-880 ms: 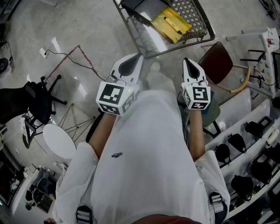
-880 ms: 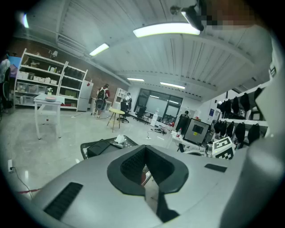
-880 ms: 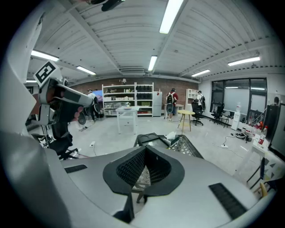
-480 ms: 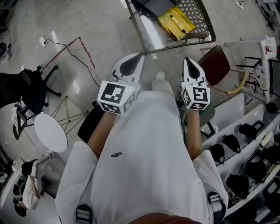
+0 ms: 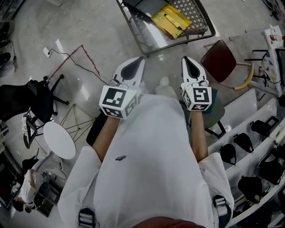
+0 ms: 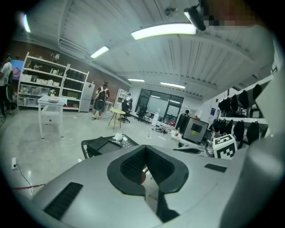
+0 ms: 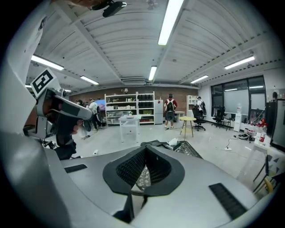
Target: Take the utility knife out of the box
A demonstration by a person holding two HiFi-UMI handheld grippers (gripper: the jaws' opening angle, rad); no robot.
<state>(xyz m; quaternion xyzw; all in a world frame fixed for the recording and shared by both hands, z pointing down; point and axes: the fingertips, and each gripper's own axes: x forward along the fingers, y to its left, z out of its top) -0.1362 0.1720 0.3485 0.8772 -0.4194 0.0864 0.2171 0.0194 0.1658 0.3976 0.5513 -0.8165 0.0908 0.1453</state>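
A wire mesh basket [image 5: 209, 32] stands on the floor ahead of me, with a black box [image 5: 141, 5] and a flat yellow package [image 5: 171, 20] inside. I cannot make out a utility knife. My left gripper [image 5: 141, 59] and right gripper [image 5: 184, 58] are held side by side in front of my white shirt, short of the basket and pointing toward it. Both are shut with nothing between the pads. In the left gripper view the left gripper [image 6: 145, 148] has the basket [image 6: 129, 141] just beyond it. In the right gripper view the basket [image 7: 190, 150] lies past the right gripper [image 7: 145, 147].
A brown chair [image 5: 220, 60] stands right of the basket, and a rack of black gear [image 5: 249, 142] runs along the right. A round white table [image 5: 60, 140], a black office chair [image 5: 26, 100] and a red cable [image 5: 71, 55] are on the left. People stand far off by shelves [image 7: 129, 109].
The head view has swayed a little. Both grippers stay shut in about the same place before the body, and the basket stays ahead.
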